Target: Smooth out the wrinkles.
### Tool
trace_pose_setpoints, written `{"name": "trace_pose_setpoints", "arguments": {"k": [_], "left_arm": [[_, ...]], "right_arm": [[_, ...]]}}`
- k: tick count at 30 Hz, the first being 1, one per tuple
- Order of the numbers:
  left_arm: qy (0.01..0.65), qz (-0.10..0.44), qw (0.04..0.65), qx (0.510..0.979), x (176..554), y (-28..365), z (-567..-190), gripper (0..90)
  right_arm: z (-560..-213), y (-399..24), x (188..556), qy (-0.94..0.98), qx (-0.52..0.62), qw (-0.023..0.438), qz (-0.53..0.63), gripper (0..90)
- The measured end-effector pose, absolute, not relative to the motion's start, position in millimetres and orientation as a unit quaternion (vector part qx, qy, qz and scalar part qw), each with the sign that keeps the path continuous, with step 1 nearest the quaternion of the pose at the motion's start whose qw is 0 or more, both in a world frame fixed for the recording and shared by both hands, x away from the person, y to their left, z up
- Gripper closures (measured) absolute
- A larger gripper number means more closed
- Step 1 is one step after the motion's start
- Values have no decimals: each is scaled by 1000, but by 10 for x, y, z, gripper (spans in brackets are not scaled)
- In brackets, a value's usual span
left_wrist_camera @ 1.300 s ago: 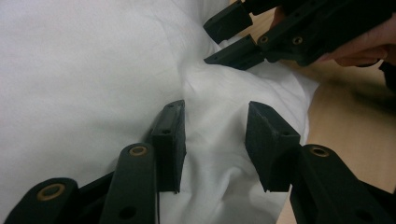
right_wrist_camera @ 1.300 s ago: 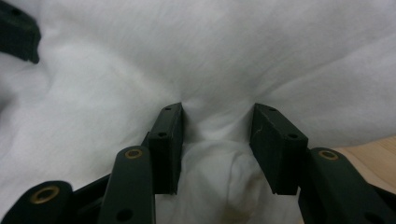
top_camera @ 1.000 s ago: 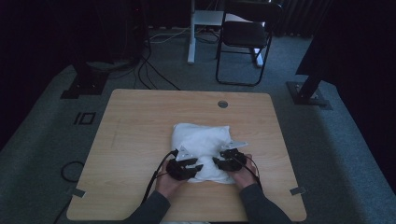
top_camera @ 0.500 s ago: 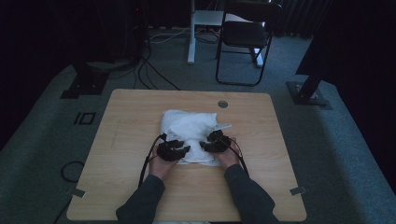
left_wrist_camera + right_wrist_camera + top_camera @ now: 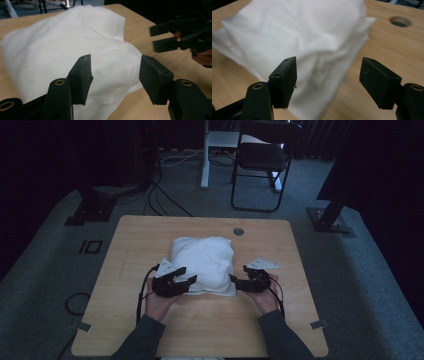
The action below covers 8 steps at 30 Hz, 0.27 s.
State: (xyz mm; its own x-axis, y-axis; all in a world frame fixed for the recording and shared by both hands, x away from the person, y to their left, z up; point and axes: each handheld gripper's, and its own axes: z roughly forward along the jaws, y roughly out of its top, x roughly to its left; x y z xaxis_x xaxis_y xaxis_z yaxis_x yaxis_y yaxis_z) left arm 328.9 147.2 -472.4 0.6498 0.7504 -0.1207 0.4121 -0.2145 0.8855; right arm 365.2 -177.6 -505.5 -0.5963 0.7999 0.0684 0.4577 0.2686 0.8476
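Observation:
A white cloth [image 5: 202, 262] lies folded in a thick, roughly square pile at the middle of the wooden table [image 5: 125, 250]. My left gripper [image 5: 186, 275] rests at the pile's near left corner, open, with nothing between its fingers. In the left gripper view the cloth [image 5: 62, 42] sits just beyond the left gripper [image 5: 115, 65], whose jaws stand wide apart. My right gripper [image 5: 239, 274] is at the near right corner, also open. The cloth's edge [image 5: 299, 32] lies past the right gripper [image 5: 328, 67], untouched. The right gripper [image 5: 175, 35] appears across the pile in the left gripper view.
A round cable hole [image 5: 238, 231] sits in the table beyond the cloth, seen also as the hole [image 5: 398, 22]. A black chair [image 5: 265, 155] and a white post [image 5: 205, 155] stand on the carpet behind. Cables [image 5: 165, 195] and stand bases [image 5: 332, 222] lie around the table.
Both grippers carried the cloth's near edge forward over the pile, then let go and opened. The hands have drawn back and apart to the pile's near corners.

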Motion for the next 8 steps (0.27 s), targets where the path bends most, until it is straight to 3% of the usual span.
{"name": "trace_pose_setpoints", "arguments": {"k": [8], "left_arm": [[412,175,489,749,3196,1741,-4751,434]], "right_arm": [[-5190,-2266,3451,758,448,193,432,295]]}}
